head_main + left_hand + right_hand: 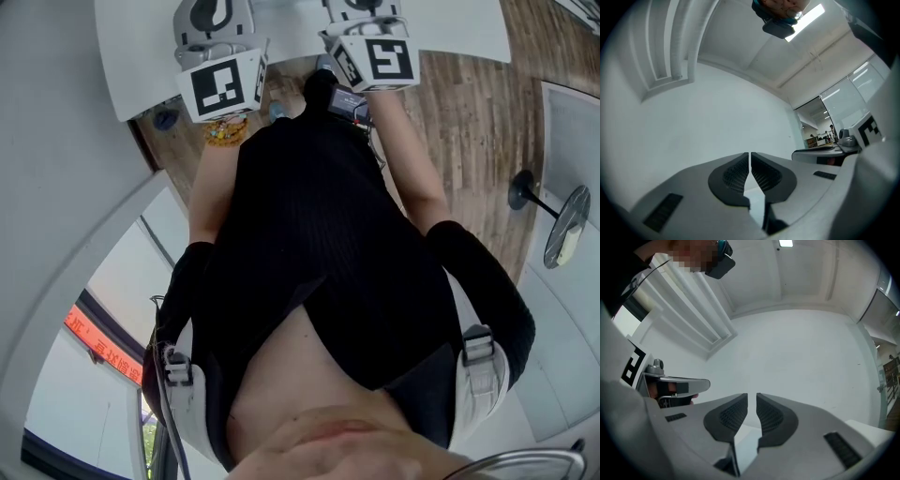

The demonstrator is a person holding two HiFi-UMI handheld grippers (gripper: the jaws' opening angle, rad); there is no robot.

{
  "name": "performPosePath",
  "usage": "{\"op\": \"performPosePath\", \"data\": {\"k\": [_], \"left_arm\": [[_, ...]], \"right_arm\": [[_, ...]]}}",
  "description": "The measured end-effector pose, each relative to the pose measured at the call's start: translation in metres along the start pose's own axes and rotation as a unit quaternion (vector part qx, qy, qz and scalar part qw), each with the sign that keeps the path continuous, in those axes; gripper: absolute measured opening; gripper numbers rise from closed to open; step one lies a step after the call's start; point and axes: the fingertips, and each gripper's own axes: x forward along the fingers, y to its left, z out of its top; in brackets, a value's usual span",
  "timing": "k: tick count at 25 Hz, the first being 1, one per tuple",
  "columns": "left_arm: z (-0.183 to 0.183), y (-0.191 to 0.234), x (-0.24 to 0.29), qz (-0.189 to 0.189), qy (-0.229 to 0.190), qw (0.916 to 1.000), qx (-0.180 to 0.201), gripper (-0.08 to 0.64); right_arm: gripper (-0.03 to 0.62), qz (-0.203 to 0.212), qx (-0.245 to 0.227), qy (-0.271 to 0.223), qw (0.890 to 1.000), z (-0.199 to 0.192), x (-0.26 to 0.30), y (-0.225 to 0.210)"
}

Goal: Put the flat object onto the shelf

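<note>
No flat object and no shelf shows in any view. In the head view, only the marker cubes of my left gripper and right gripper appear, held side by side in front of the person's black top. In the left gripper view, my left gripper is shut, its ribbed pads almost touching with nothing between them, and it points up at a white wall. My right gripper shows a narrow gap between its pads, also with nothing in it, and faces the white wall and ceiling.
A white table lies just beyond the grippers over a wooden floor. A round stand is at the right. A ceiling light and white wall panels are overhead. An office space shows far right.
</note>
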Motion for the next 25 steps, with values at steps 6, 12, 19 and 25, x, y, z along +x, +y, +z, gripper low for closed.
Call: {"op": "performPosePath", "data": {"k": [6,12,19,25], "left_arm": [[-0.009,-0.013,-0.005,-0.012,0.007,0.9999,0.010,0.026],[-0.023,-0.019,-0.008,-0.018,0.023,0.9996,0.004,0.026],[-0.036,-0.017,-0.011,-0.019,0.037,0.9991,0.000,0.025],[-0.044,-0.014,-0.012,-0.017,0.047,0.9988,-0.001,0.025]], "right_arm": [[0.061,-0.004,-0.012,0.021,1.000,-0.015,-0.011,0.003],[0.058,-0.009,-0.012,0.036,0.999,-0.026,-0.016,0.004],[0.055,-0.011,-0.007,0.057,0.998,-0.038,-0.018,0.005],[0.055,-0.012,-0.005,0.064,0.998,-0.044,-0.017,0.007]]}}
